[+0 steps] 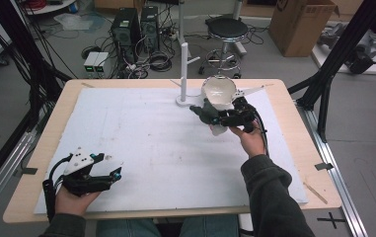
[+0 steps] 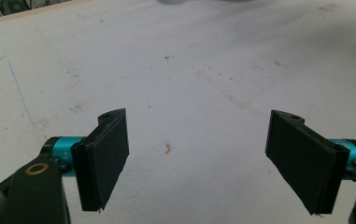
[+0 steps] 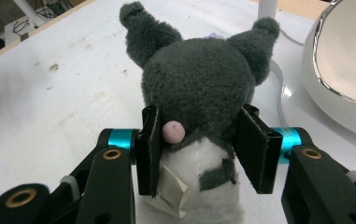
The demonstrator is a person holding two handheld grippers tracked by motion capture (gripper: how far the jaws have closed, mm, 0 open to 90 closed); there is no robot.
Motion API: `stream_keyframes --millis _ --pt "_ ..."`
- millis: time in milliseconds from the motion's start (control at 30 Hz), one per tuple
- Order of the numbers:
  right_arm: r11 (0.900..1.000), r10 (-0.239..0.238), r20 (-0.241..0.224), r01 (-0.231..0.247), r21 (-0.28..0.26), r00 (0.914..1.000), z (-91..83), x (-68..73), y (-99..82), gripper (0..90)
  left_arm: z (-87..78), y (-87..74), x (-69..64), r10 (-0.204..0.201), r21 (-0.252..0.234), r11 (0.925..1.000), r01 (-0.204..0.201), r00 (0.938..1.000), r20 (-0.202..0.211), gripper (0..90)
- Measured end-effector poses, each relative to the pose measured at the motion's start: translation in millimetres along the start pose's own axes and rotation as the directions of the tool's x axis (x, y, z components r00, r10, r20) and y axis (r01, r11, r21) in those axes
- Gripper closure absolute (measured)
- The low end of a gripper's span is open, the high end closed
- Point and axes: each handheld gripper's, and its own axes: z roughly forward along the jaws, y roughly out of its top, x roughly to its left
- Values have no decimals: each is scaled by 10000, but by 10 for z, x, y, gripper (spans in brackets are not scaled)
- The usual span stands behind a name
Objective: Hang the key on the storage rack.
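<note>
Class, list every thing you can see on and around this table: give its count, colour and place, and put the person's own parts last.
Plush toy: one, grey and white, held above the mat's far right.
Bowl: one, white, far right of the mat, beside the toy.
Stand: one, white, upright at the mat's far middle.
Mat: one, white, covering the table.
Table: one, light wood.
Stool: one, black seat, floor beyond the table.
Computer towers: two, black, floor beyond the table.
Cardboard box: one, brown, far right floor.
Left gripper: black, open, near left.
Right gripper: black, shut on the plush toy.
</note>
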Motion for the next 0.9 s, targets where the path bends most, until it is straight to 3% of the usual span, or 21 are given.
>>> stream_keyframes --millis 300,567,900 --pt "9990 -422 124 423 -137 9990 -106 86 103 557 4 3 0 34 12 10000 -34 10000 12 217" --pt "9978 -502 -316 488 -443 9982 -136 148 228 561 1 4 6 34 13 10000 -34 10000 4 217" --pt "9955 -667 -369 640 -703 9971 -170 216 395 562 -11 3 15 3 -36 10000 -3 10000 -30 217"
